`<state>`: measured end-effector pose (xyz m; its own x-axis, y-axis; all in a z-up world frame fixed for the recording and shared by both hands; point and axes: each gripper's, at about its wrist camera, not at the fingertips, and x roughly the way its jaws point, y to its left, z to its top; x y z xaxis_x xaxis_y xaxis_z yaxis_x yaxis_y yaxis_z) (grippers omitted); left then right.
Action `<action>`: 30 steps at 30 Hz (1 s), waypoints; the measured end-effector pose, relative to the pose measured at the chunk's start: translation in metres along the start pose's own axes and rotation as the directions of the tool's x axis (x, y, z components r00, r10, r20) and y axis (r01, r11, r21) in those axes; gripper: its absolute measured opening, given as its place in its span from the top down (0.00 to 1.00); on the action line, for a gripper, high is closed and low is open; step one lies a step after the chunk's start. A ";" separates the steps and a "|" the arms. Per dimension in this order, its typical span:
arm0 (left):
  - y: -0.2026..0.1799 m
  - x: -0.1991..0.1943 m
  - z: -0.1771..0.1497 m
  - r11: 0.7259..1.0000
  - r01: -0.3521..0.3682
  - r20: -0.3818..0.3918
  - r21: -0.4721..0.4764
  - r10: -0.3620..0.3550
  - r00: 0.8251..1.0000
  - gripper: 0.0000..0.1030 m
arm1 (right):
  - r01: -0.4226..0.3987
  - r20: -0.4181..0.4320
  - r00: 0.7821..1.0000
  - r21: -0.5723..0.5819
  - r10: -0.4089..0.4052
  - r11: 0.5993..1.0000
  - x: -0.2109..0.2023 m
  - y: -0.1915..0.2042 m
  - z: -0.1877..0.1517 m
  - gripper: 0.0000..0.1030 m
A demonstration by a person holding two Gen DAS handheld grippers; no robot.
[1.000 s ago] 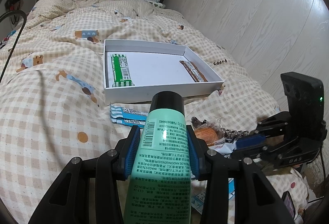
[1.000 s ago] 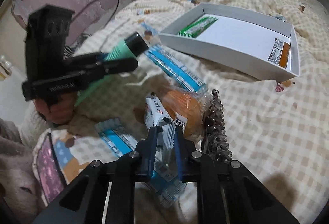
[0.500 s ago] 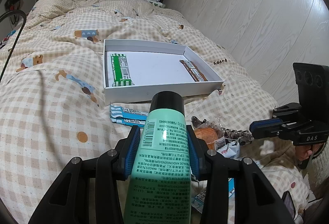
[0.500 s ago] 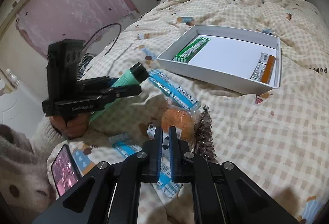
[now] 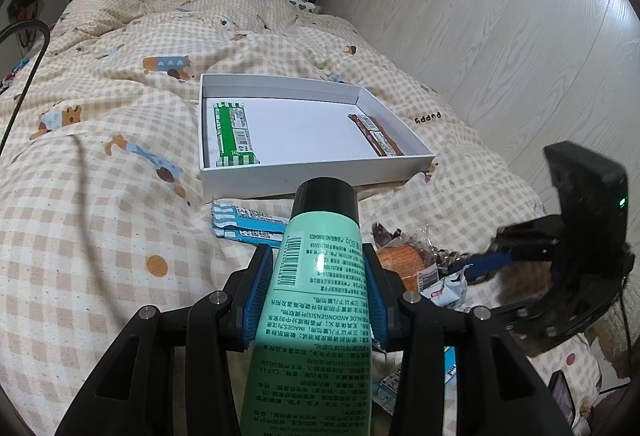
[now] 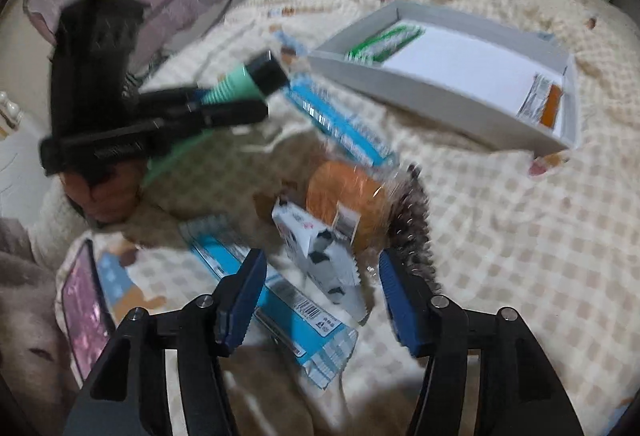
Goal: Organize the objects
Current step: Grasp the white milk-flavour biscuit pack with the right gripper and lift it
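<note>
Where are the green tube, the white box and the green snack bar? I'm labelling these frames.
green tube point(image 5: 320, 276): left wrist view, on its printed body between the fingers.
white box point(image 5: 304, 178): left wrist view, on its near outer wall.
green snack bar point(image 5: 233, 134): left wrist view, on the wrapper's middle.

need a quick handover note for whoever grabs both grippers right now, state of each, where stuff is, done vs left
Left gripper: shut on the green tube, held in the air short of the white box.
Right gripper: open, empty, over the loose pile.
Done: green bar and brown bar lie in the box.
Left: box the tube, then the white black-patterned packet, orange bun, blue packets and dark spiky clip from the quilt.
</note>
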<state>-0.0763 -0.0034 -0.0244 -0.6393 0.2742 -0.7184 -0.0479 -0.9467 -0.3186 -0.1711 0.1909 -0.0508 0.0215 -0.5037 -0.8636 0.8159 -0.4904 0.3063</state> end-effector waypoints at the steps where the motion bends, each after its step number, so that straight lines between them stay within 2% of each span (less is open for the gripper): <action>1: 0.000 0.000 0.000 1.000 0.000 0.000 -0.001 0.000 1.000 0.54 | 0.007 -0.016 1.000 -0.002 -0.007 1.000 0.004 0.000 0.000 0.71; 2: 0.000 0.000 0.000 1.000 0.000 -0.001 0.000 0.000 1.000 0.54 | 0.013 -0.020 1.000 -0.004 -0.013 1.000 0.006 -0.001 -0.001 0.77; 7: 0.000 -0.002 0.001 1.000 0.001 0.002 -0.001 -0.001 1.000 0.54 | -0.045 0.062 0.997 0.028 0.043 0.999 -0.017 -0.005 -0.003 0.81; 12: 0.000 -0.002 0.001 1.000 0.000 0.003 0.001 0.000 1.000 0.54 | -0.016 0.166 0.986 0.082 0.002 0.996 -0.060 -0.015 -0.006 0.81; 14: 0.000 -0.002 0.001 1.000 0.000 0.002 0.000 0.000 1.000 0.54 | -0.006 0.204 0.979 0.141 -0.023 0.990 -0.077 -0.025 -0.007 0.81; 15: 0.000 -0.002 0.001 1.000 0.000 0.002 0.000 0.000 1.000 0.54 | 0.014 0.219 0.974 0.174 -0.053 0.985 -0.087 -0.030 -0.010 0.81; 17: 0.000 -0.002 0.000 1.000 0.001 0.002 0.002 -0.001 1.000 0.54 | 0.109 0.222 0.961 0.235 -0.163 0.966 -0.103 -0.041 -0.015 0.81; 19: 0.000 -0.002 0.000 1.000 0.002 0.000 0.005 -0.002 1.000 0.54 | 0.209 0.190 0.941 0.323 -0.280 0.923 -0.116 -0.056 -0.025 0.81; 21: -0.001 -0.002 0.000 1.000 0.002 -0.002 0.007 -0.002 1.000 0.54 | 0.232 0.157 0.935 0.405 -0.317 0.884 -0.125 -0.073 -0.035 0.81; 23: -0.002 -0.001 0.001 1.000 0.002 -0.003 0.007 -0.002 1.000 0.54 | 0.197 0.167 0.940 0.446 -0.298 0.873 -0.133 -0.083 -0.046 0.81; 25: -0.002 -0.001 0.001 1.000 0.002 -0.004 0.007 -0.002 1.000 0.54 | 0.230 0.160 0.931 0.441 -0.328 0.868 -0.136 -0.083 -0.050 0.80; 27: -0.002 -0.001 0.001 1.000 0.002 -0.004 0.007 -0.002 1.000 0.54 | 0.302 0.152 0.912 0.379 -0.381 0.875 -0.139 -0.074 -0.049 0.71; 29: -0.002 -0.001 0.001 1.000 0.002 -0.004 0.007 -0.002 1.000 0.54 | 0.366 0.175 0.887 0.299 -0.428 0.881 -0.147 -0.065 -0.046 0.57; 30: -0.001 -0.001 0.001 1.000 0.002 -0.004 0.007 -0.001 1.000 0.54 | 0.367 0.193 0.883 0.283 -0.428 0.886 -0.152 -0.064 -0.045 0.46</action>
<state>-0.0761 -0.0024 -0.0226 -0.6360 0.2763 -0.7206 -0.0542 -0.9474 -0.3154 -0.2000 0.3307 0.0425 -0.4416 -0.3720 -0.8165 0.5668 -0.8211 0.0675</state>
